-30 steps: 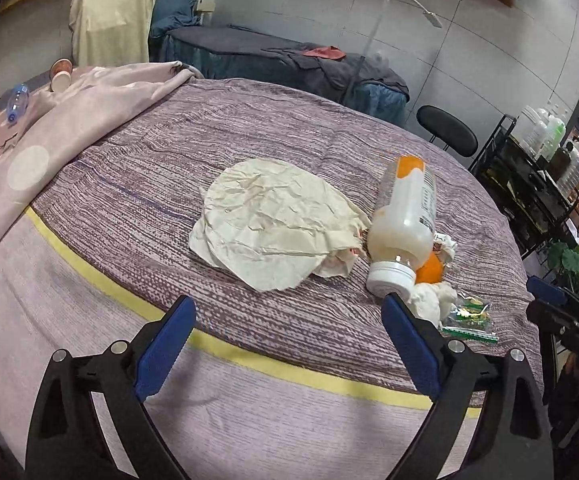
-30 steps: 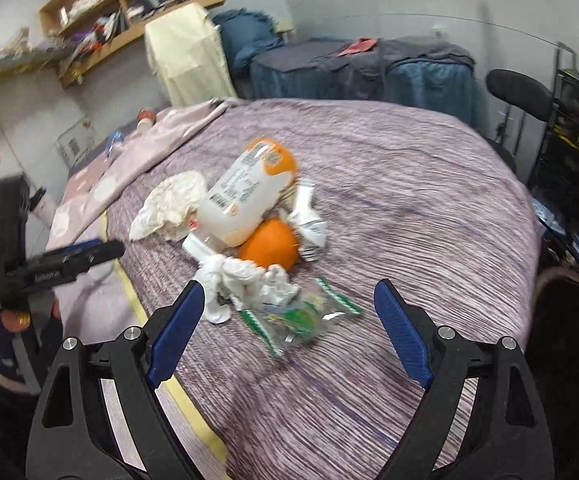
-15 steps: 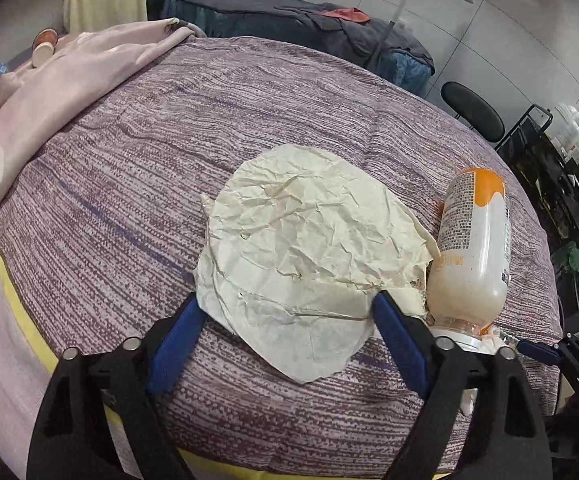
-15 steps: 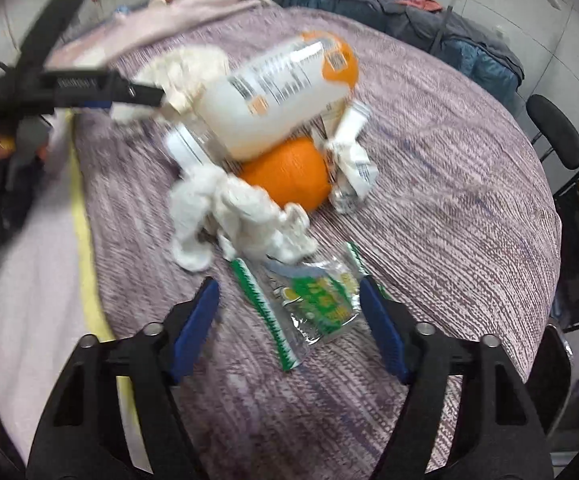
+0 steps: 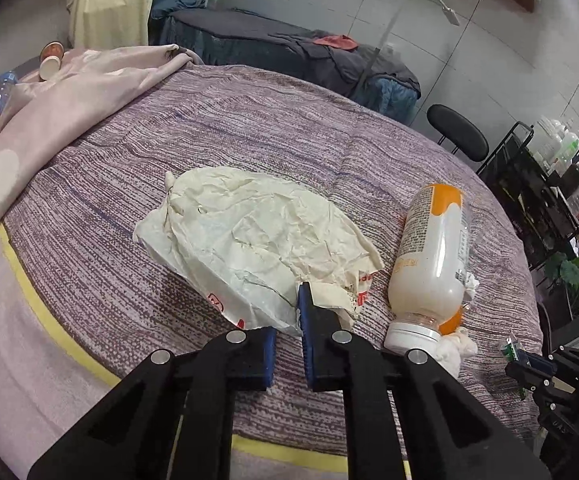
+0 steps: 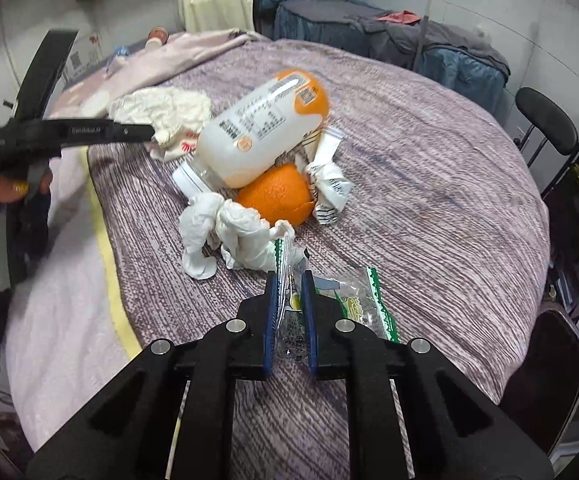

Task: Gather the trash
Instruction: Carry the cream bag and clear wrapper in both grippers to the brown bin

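A crumpled cream paper wrapper (image 5: 249,232) lies on the purple bedspread (image 5: 249,120). My left gripper (image 5: 289,312) has its jaws closing, and its blue pads pinch the wrapper's near edge. To the right lies a white bottle (image 5: 433,256) with an orange end. In the right wrist view my right gripper (image 6: 289,280) has its jaws closing on a clear plastic wrapper with green edges (image 6: 353,304), which stands up between the pads. Just beyond it are a wad of white tissue (image 6: 229,236), an orange (image 6: 277,196), a small white sachet (image 6: 329,184) and the bottle (image 6: 257,132).
A pink blanket (image 5: 69,96) covers the bed's left side, with a paper cup (image 5: 51,62) and a water bottle (image 5: 1,88) on it. A black chair (image 5: 457,132) and a black rack (image 5: 529,184) stand right of the bed. A yellow stripe (image 6: 109,264) marks its near edge.
Both grippers went from wide open to nearly shut. The left one closed in on the paper wrapper's near edge and lifted it a little. The right one closed on the plastic wrapper.
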Demonstrator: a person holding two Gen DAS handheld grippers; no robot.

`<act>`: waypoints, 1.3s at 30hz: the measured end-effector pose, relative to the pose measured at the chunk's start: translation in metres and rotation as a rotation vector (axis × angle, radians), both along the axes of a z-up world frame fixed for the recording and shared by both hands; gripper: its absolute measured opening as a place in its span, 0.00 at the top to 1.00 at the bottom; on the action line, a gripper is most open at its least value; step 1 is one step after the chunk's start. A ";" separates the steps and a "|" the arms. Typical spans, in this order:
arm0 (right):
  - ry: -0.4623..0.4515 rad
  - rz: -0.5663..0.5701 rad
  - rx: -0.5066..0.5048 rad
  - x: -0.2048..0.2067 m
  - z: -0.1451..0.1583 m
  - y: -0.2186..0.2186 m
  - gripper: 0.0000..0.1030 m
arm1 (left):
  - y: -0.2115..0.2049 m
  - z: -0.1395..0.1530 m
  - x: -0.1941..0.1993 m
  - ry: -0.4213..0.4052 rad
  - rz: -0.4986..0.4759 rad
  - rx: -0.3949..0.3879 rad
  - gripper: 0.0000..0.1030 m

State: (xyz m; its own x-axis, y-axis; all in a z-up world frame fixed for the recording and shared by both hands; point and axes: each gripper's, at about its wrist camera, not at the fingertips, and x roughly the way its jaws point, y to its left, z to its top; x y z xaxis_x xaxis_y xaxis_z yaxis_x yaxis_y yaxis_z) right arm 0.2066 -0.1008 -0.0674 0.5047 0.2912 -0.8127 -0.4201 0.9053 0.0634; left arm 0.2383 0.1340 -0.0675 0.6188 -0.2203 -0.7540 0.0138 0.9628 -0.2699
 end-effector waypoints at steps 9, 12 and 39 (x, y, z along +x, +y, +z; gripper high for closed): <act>-0.056 -0.056 0.118 -0.027 0.022 -0.021 0.88 | -0.004 0.049 -0.052 -0.152 0.022 -0.015 0.92; -0.061 -0.068 0.145 -0.032 0.024 -0.025 0.88 | -0.010 0.061 -0.065 -0.190 0.016 -0.018 0.93; -0.100 -0.254 0.289 -0.085 0.023 -0.121 0.88 | -0.125 0.084 -0.112 -0.279 -0.201 -0.106 0.93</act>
State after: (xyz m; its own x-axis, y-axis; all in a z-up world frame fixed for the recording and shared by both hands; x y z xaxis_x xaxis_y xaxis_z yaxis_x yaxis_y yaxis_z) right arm 0.1219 -0.2219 -0.0447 0.6624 0.3565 -0.6589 -0.2023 0.9320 0.3009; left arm 0.1267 0.0090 0.0160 0.7342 -0.4263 -0.5284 0.2871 0.9002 -0.3273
